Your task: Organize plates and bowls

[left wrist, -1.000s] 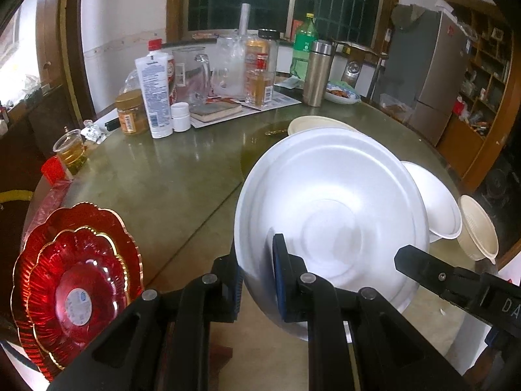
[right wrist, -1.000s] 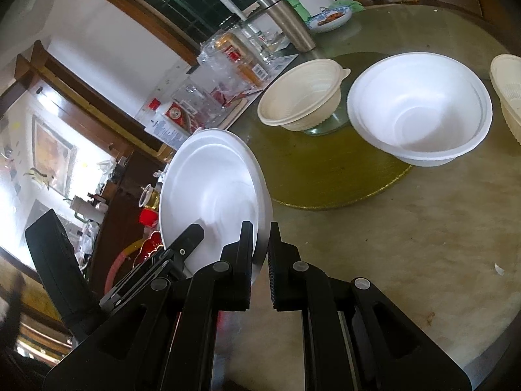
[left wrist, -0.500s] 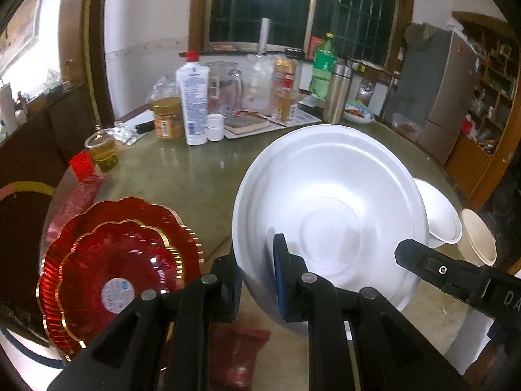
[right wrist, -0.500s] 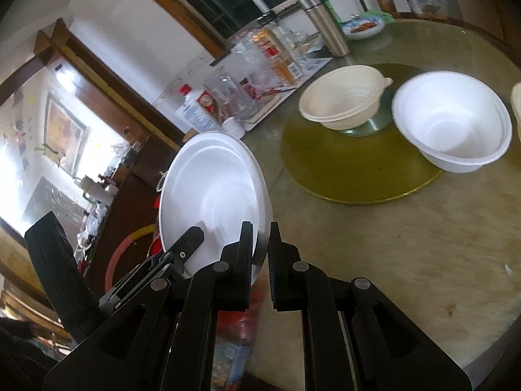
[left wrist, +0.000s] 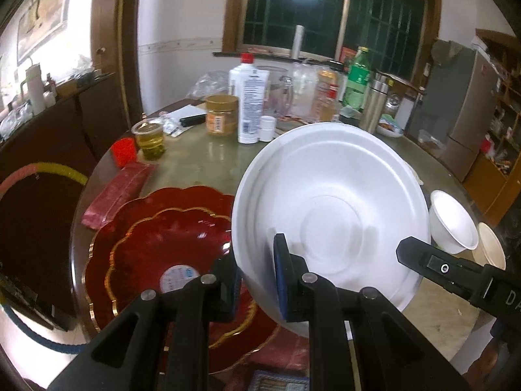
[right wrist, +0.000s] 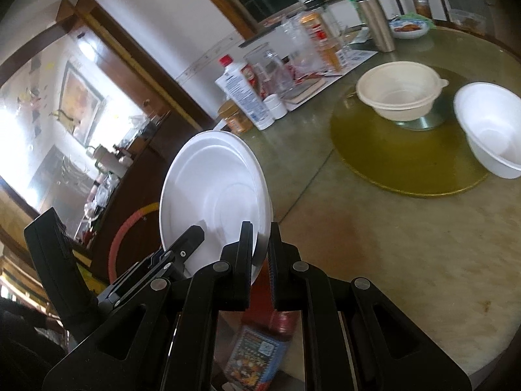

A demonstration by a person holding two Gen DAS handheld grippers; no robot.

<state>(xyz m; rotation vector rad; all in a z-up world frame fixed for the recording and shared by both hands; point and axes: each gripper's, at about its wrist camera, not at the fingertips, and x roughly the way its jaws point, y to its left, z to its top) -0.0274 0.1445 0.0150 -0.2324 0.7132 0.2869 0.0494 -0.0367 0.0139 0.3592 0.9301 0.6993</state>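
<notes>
A white foam plate (left wrist: 332, 208) is held tilted in the air by both grippers. My left gripper (left wrist: 257, 277) is shut on its near-left rim. My right gripper (right wrist: 260, 244) is shut on the plate's rim (right wrist: 215, 195) at its right edge. Two stacked red scalloped plates with gold rims (left wrist: 156, 247) lie on the table at the lower left, just left of and below the white plate. A white bowl (right wrist: 491, 130) and a cream bowl (right wrist: 400, 94) stand on the table; they show small at the right in the left wrist view.
A yellow-green turntable disc (right wrist: 403, 159) lies mid-table. Bottles, jars and a steel flask (left wrist: 374, 104) crowd the far side. A cup of tea (left wrist: 150, 138), a red cup (left wrist: 123, 151) and a red packet (left wrist: 117, 192) sit at the left edge.
Both grippers carried the white plate leftward across the table. The red plates have come from the far lower left to right beside the plate. The bowls slid off to the right.
</notes>
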